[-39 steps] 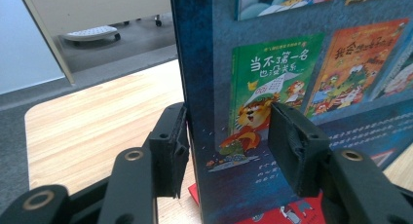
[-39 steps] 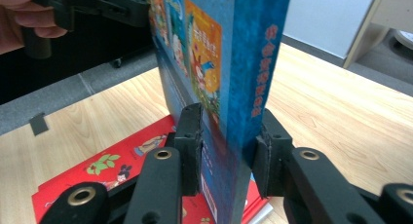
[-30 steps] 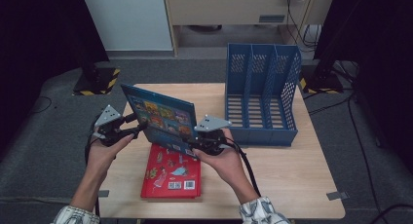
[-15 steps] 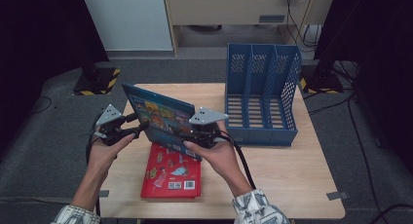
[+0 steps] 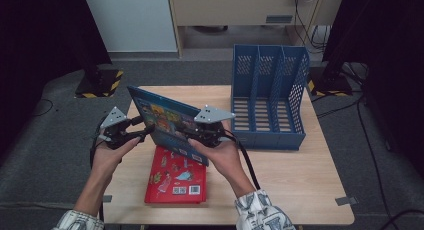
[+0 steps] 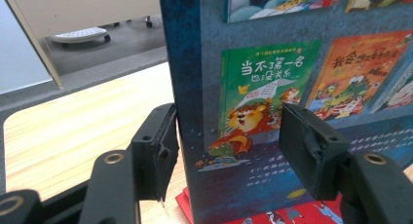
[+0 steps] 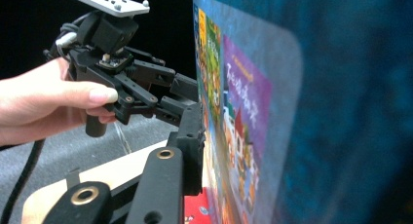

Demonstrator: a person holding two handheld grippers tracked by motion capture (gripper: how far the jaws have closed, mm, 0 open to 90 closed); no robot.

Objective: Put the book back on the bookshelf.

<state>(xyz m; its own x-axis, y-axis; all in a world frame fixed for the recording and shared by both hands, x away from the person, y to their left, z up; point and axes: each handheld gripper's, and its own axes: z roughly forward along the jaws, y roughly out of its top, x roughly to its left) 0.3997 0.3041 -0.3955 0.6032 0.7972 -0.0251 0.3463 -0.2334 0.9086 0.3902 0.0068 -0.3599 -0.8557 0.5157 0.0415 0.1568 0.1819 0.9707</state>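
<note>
A blue picture book point(image 5: 165, 117) stands tilted in the air over the table, with its cover toward the person. My right gripper point(image 5: 192, 137) is at its lower right edge. Its jaws have just been closing with the book point(image 7: 253, 112) between them, and the visible finger point(image 7: 191, 136) presses on the cover while the other is hidden behind. My left gripper point(image 5: 142, 132) is open at the spine edge. In the left gripper view its jaws point(image 6: 226, 146) straddle that edge of the book point(image 6: 292, 63), and its right pad stands off the cover. A red book point(image 5: 175, 177) lies flat below.
A blue three-slot file holder point(image 5: 267, 97) stands at the back right of the wooden table point(image 5: 290, 175). Bare tabletop lies in front of the holder and to the right of the red book. Dark floor surrounds the table.
My right gripper has edged a little left and up along the blue book. The left hand, the blue book and the red book have stayed put.
</note>
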